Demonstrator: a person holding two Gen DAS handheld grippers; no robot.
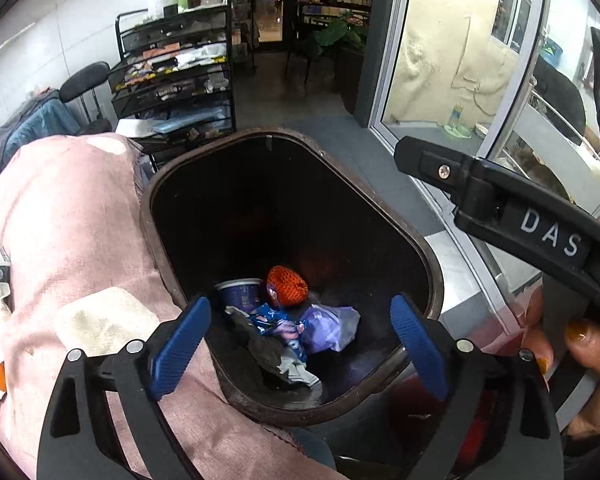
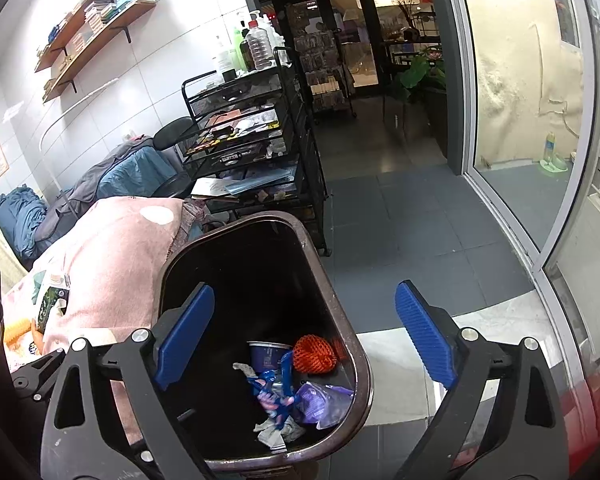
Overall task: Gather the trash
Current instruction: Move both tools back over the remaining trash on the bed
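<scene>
Left tongs [image 1: 300, 344] and right tongs [image 2: 305, 336]: both spread, empty, poised over the bin [image 1: 432, 264]. Trash lies on the bin bottom: paper cup [image 1: 240, 292], orange net ball [image 1: 287, 285], purple bag [image 1: 332, 326], blue wrapper [image 1: 278, 326]. All judged light, soft, crushable; pinch folds or cup rim. Pink cloth [image 1: 72, 220] beside; grey tiled floor [image 2: 400, 216], wire cart [image 2: 252, 136], glass door [image 2: 512, 80] beyond.
</scene>
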